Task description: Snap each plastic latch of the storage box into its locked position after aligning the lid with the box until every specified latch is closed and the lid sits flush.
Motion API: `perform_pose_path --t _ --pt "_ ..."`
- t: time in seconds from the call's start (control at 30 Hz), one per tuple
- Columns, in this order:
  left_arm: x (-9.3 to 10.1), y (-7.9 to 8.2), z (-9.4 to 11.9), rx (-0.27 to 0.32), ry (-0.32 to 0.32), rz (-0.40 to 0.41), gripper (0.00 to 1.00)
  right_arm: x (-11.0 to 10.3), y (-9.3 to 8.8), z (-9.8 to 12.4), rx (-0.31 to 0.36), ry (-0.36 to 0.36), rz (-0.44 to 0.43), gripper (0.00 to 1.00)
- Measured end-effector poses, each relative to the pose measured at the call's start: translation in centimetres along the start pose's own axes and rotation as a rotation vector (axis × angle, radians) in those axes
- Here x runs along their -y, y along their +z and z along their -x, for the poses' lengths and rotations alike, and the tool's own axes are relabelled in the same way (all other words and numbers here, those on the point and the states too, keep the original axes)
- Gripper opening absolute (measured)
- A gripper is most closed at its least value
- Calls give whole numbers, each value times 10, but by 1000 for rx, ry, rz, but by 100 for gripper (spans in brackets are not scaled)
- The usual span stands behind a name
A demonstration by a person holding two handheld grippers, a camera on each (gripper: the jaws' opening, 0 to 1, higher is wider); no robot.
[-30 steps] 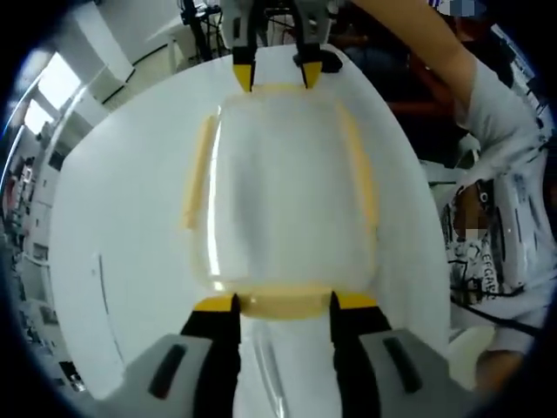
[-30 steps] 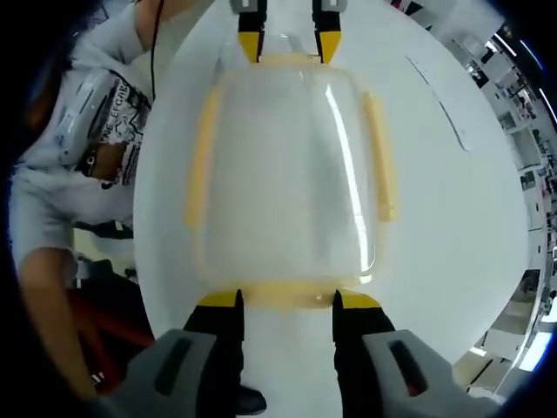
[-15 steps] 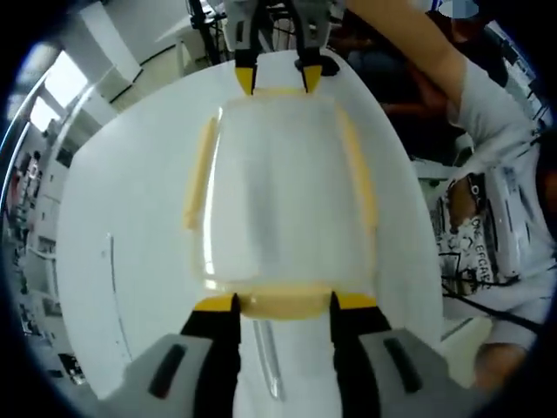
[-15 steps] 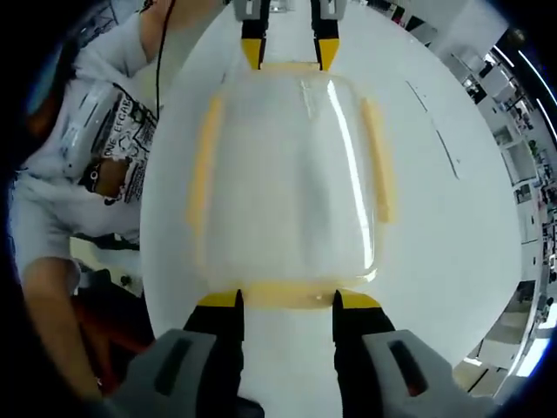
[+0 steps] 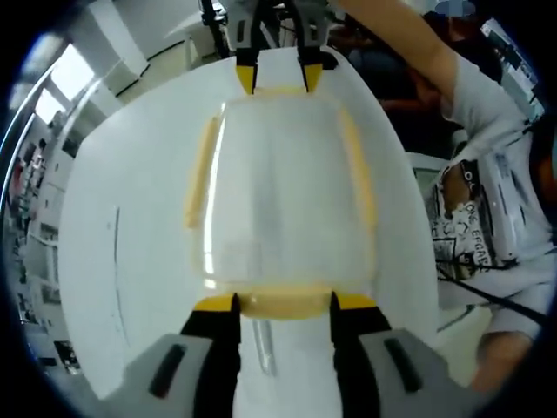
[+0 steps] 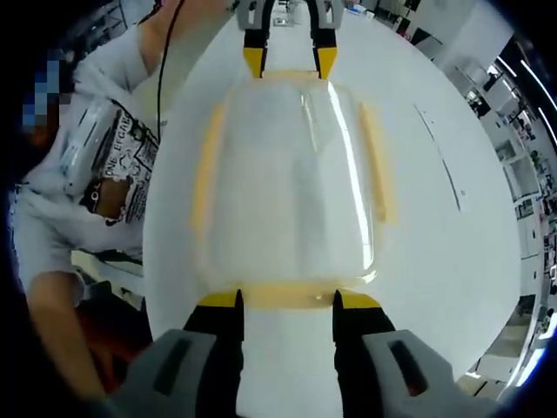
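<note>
Storage box (image 5: 283, 200), clear, lid (image 6: 287, 174) on, yellow latches: centred on white worktop (image 5: 130, 244). Left gripper (image 5: 283, 303): jaws parted, straddling the box's near end latch (image 5: 283, 304). Right gripper (image 6: 287, 300): likewise at the opposite end latch (image 6: 287, 298). Person's sleeve (image 5: 513, 200) beside worktop.

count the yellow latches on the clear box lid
4. In the left gripper view: the near end latch between the left gripper tips, the far end latch at the right gripper, and the two long side latches.
</note>
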State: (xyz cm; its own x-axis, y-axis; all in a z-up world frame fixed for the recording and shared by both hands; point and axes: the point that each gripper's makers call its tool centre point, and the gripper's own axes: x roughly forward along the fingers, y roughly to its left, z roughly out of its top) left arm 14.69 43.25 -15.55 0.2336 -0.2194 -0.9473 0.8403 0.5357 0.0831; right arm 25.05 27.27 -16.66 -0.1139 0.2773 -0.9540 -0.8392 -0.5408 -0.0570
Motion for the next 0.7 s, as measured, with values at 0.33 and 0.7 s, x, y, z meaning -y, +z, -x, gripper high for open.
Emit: perform_pose_path --t 0.33,0.7 --pt "-2 -26 9 -1 8 28 40 10 28 -7 40 12 32 40" --pt "2 -61 20 -14 18 62 40 10 66 -16 59 26 62 40"
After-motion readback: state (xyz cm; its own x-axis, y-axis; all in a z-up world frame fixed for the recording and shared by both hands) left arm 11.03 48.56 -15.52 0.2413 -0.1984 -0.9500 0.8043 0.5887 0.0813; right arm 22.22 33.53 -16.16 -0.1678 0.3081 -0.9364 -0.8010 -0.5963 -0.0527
